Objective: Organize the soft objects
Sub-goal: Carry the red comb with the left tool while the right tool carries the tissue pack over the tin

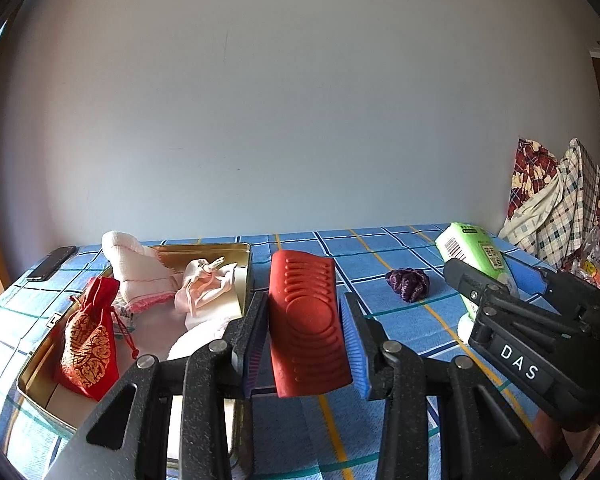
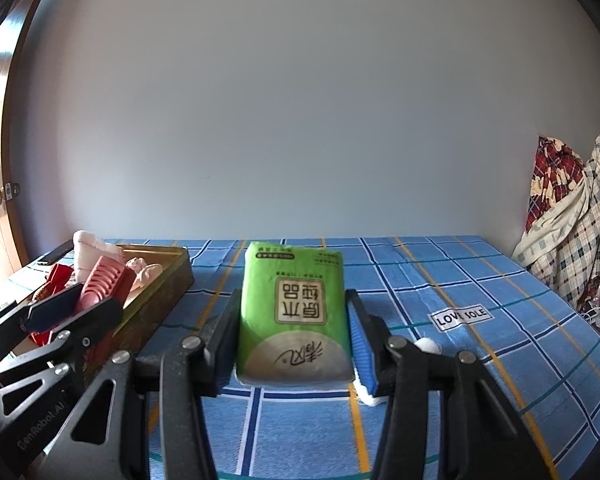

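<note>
Fingers (image 1: 356, 336) of the left gripper (image 1: 306, 340), faced with blue ribbed pads, stand partly apart and clamp a red ribbed pad (image 1: 306, 320) by its two long sides. Its long axis runs along the fingers, away from the camera, with the far end tilted slightly upward; it is held above the blue checked cloth (image 1: 380, 280), just beside the near right corner of the gold tin (image 1: 244, 256).

Right gripper (image 2: 292, 340) fingers (image 2: 362, 344) likewise stand partly apart, closed on the long sides of a green tissue pack (image 2: 294, 312). The pack's long axis also points away from the camera, printed face up (its lettering reads upside down in the right wrist view), far end raised a little. A white fluffy piece (image 2: 370, 398) lies on the cloth under the right finger; whether it touches the pack cannot be told.

Farther on, to the left, the open tin rests on the cloth and holds a red drawstring pouch with gold pattern (image 1: 88, 340), a pale pink folded cloth (image 1: 136, 272) leaning against the far rim, and a pink drawstring pouch (image 1: 206, 284). A purple scrunchie (image 1: 407, 282) lies alone on the cloth between the two grippers, beyond their tips. A white label reading LOVE SOLE (image 2: 462, 316) is sewn to the cloth at right.

At the far left edge a dark phone (image 1: 52, 262) lies flat. Checked fabrics (image 1: 552, 200) hang at the far right against the plain wall (image 1: 300, 100).
</note>
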{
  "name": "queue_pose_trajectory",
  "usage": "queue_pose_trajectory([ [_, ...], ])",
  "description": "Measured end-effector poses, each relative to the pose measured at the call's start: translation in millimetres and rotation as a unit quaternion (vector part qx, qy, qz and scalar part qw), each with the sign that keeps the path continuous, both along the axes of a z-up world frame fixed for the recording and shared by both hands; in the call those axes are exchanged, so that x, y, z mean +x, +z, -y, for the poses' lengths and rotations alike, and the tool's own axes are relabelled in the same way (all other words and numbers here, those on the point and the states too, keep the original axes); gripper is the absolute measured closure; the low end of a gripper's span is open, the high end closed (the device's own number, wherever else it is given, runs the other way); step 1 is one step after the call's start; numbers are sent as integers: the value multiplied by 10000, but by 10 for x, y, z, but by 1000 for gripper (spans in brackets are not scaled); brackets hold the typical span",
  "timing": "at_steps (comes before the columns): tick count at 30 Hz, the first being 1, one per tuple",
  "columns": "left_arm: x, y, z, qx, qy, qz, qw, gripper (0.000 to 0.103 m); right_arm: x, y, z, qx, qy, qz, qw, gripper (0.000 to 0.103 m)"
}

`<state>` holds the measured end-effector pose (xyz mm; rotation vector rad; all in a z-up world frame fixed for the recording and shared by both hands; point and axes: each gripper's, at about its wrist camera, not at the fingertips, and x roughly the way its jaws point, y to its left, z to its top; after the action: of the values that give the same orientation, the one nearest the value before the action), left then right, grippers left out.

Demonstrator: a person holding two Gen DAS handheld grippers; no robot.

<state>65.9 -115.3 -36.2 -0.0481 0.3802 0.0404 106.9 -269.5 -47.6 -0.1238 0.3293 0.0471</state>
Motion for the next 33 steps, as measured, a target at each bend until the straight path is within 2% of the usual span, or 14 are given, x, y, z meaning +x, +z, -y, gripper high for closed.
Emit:
queue_pose_trajectory([
  [22,-78,2,-122,45,116,71,9999,64,-47,3,-57,-5,117,108,9999,54],
  [33,-96,9,-243,-54,223,38,9997,64,-33,0,-35,95,198,54,9997,54],
])
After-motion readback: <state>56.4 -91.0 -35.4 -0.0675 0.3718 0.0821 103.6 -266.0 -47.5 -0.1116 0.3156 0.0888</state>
